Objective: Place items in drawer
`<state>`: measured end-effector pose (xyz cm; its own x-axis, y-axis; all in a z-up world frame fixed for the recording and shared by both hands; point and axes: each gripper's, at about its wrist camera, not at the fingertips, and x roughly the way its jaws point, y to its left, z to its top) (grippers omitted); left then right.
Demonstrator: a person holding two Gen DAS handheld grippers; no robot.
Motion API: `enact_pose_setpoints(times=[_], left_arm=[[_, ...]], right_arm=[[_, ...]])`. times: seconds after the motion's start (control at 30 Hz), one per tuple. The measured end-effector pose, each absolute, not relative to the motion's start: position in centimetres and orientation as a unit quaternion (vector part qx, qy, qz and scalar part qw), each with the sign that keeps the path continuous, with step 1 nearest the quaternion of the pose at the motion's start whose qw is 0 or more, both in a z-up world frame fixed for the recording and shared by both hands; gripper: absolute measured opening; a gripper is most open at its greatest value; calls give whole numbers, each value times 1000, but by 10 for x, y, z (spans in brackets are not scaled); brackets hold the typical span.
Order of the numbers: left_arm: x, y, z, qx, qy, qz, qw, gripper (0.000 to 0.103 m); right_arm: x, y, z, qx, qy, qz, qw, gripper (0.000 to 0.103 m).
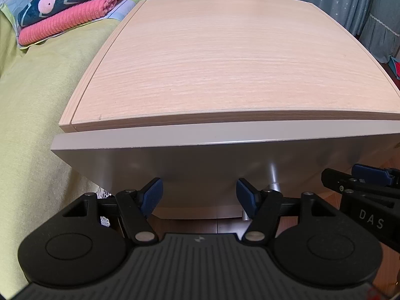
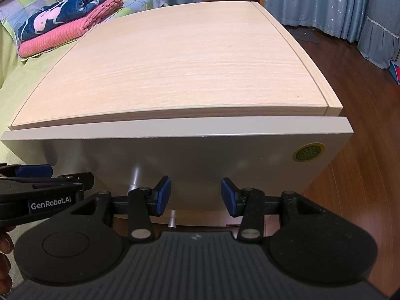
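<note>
We see a light wood-grain cabinet top [image 2: 175, 62], a pale grey drawer front [image 2: 187, 160] bearing 1 green-and-gold sticker [image 2: 308, 152], blue gripper pads [image 2: 163, 195], and 1 pink ribbed blanket [image 2: 67, 33].

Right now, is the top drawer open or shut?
Shut or nearly so: the drawer front sits close under the wooden top, no interior showing. Both the left gripper and right gripper are open, empty.
</note>
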<state>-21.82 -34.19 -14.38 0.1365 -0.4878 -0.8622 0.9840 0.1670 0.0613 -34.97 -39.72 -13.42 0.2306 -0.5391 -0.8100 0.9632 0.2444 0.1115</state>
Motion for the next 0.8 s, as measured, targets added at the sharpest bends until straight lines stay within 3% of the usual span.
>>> enact_pose_setpoints(times=[0.8], left_arm=[[-206,-355,-144,340,371,-544,672,66]], right_arm=[[-346,-404,-132,330,353,-518,706,43]])
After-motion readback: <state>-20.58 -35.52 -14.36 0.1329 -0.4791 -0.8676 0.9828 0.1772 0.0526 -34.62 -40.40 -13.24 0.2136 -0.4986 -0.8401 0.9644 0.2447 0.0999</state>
